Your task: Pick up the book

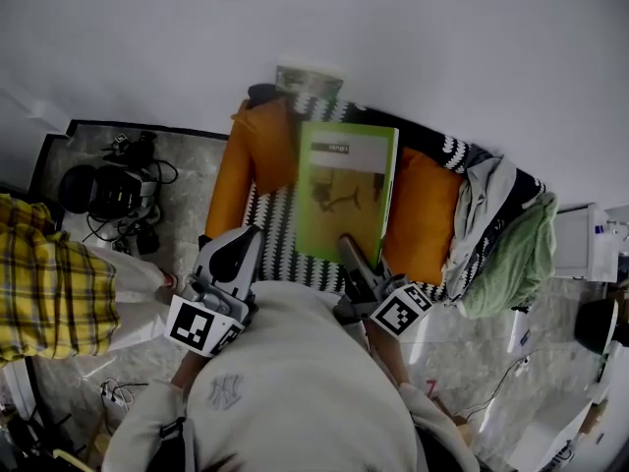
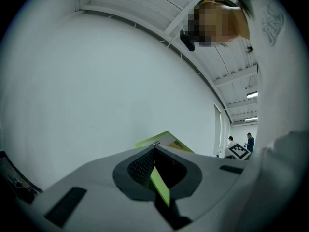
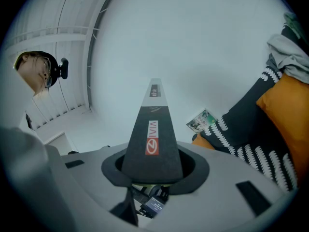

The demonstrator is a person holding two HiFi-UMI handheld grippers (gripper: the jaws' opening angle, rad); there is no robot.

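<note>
1. In the head view your torso [image 1: 295, 382] covers the near ends of the left gripper [image 1: 247, 238] and the right gripper [image 1: 350, 246].
2. In the left gripper view that gripper's body hides most of the book [image 2: 161, 140]; you see one corner.
3. You cannot tell what the green strip [image 2: 160, 186] in its jaw opening is.
4. The two people [image 2: 240, 141] far off are too small to make out.

The book [image 1: 344, 193] fills the middle above the seat. Orange cushions [image 1: 425, 214] close in on both sides, a heap of clothes [image 1: 501, 234] blocks the right end, and the white wall [image 1: 442, 47] stands behind. On the left, the floor [image 1: 192, 165] carries cables [image 1: 147, 226]
</note>
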